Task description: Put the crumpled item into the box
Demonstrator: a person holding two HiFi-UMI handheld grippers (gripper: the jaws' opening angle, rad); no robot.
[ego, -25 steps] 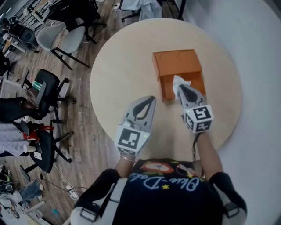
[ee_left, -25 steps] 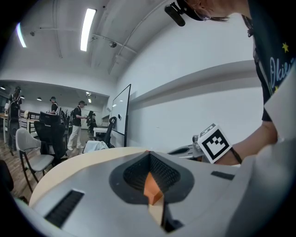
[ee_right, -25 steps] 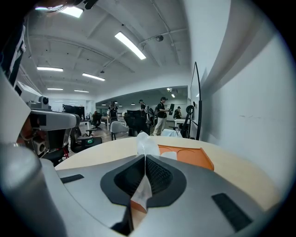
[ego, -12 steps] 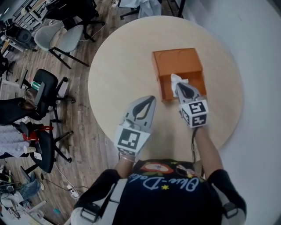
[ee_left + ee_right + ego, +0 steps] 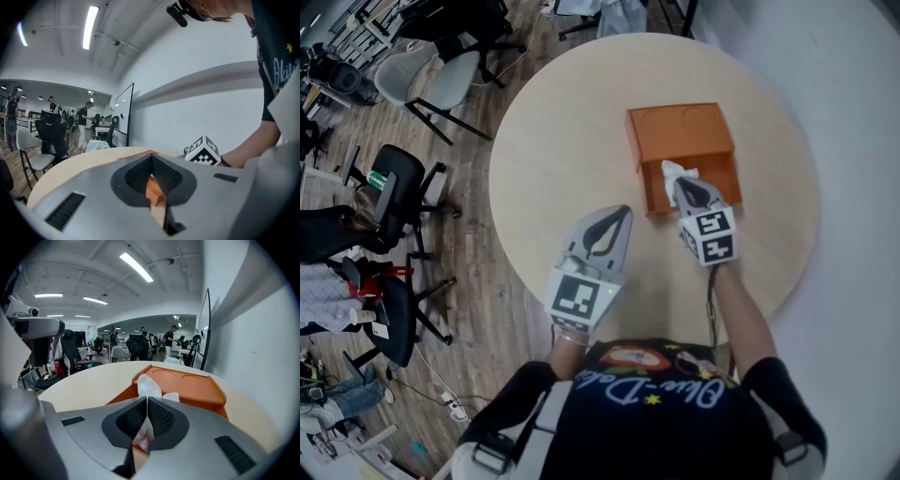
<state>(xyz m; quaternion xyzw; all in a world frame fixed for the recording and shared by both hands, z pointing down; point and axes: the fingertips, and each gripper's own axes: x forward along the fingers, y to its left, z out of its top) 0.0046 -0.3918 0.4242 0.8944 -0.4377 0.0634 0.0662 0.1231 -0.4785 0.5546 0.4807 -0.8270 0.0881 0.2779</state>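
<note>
A crumpled white item (image 5: 677, 172), thin and tissue-like, is gripped between the closed jaws of the right tool (image 5: 682, 186) and is held at the open near half of the orange box (image 5: 680, 136). The box is rectangular and smooth. Its far half is covered by a flat lid in which two shallow round dents are pressed. The left tool (image 5: 621, 211) is closed on nothing, near the box's left front corner. The box is carried by a round, pale wood-grain table (image 5: 553, 122). Left of the box, plank flooring (image 5: 478, 253) and black office chairs (image 5: 398, 178) are seen; right of it, a plain white wall (image 5: 853, 141).
</note>
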